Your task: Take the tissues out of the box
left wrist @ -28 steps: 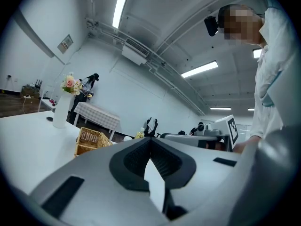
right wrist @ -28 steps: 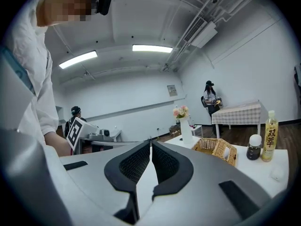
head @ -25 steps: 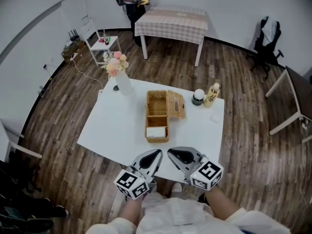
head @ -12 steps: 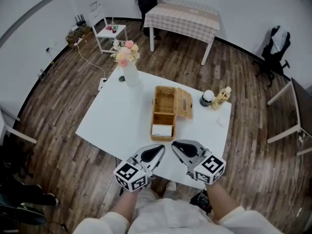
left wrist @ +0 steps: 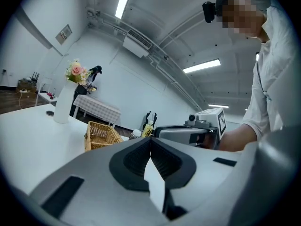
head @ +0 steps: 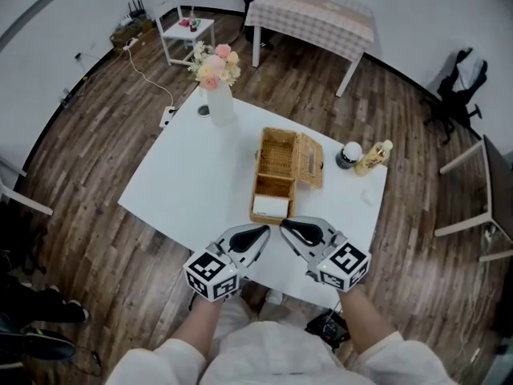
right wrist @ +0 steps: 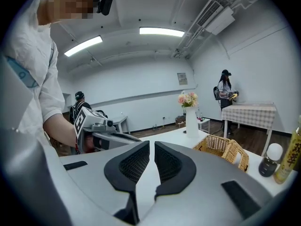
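A wicker box (head: 276, 171) stands mid-table with its lid (head: 310, 160) swung open to the right. White tissues (head: 270, 206) lie in its near end. My left gripper (head: 262, 233) and right gripper (head: 286, 228) hover side by side over the table's near edge, just short of the box, tips pointing toward each other. Both are shut with nothing between the pads. In the left gripper view the left gripper (left wrist: 150, 142) has its jaws meeting, and the box (left wrist: 101, 134) sits beyond. In the right gripper view the right gripper (right wrist: 152, 147) shows only a thin slit, with the box (right wrist: 223, 147) to the right.
A white vase of flowers (head: 220, 95) stands at the table's far left corner. A dark jar with a white cap (head: 349, 154) and a yellow bottle (head: 373, 158) stand right of the box. A checked table (head: 317, 14), chairs and a person are farther off on the wooden floor.
The head view has swung, so the table sits higher and closer. Both grippers have edged forward toward the box's near end. Their jaws have stayed shut.
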Demonstrator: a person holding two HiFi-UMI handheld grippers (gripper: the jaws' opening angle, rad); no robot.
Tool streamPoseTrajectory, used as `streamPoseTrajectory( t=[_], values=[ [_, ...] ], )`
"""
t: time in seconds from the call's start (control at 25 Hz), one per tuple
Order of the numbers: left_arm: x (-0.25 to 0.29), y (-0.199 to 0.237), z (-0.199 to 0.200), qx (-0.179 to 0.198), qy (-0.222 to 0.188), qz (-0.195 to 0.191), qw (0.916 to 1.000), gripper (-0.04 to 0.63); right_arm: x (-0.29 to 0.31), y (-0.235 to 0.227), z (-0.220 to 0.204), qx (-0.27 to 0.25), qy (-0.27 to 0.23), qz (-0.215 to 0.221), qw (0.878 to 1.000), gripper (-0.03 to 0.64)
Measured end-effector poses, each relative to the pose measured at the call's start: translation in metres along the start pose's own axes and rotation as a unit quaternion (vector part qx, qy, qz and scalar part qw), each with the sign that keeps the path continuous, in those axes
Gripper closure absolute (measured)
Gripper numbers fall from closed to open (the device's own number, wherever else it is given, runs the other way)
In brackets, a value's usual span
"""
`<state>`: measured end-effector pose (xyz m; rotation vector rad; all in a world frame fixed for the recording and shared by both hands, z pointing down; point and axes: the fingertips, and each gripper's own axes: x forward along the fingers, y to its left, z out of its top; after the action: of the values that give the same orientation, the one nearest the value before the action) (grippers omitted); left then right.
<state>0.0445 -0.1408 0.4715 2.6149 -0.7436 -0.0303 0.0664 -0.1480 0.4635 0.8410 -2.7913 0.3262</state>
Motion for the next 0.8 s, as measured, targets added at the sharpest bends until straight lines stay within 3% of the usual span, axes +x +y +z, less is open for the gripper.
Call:
streamPoseTrajectory(
  t=[0.16, 0.28, 0.8],
  values=[
    [0.001, 0.003, -0.007, -0.007, 0.007, -0.005, 0.9999, 0.594, 0.005, -0.007, -0.004, -0.023, 0.023, 0.0, 0.999, 0.567],
    [0.002, 0.007, -0.01, -0.014, 0.01, -0.008, 0.9998, 0.594, 0.011, -0.012, -0.006, -0.031, 0.042, 0.004, 0.999, 0.492],
    [0.012, 0.02, -0.019, -0.023, 0.022, -0.024, 0.9992, 0.594, 0.037, -0.035, -0.034, -0.104, 0.121, 0.017, 0.987, 0.437]
  ],
)
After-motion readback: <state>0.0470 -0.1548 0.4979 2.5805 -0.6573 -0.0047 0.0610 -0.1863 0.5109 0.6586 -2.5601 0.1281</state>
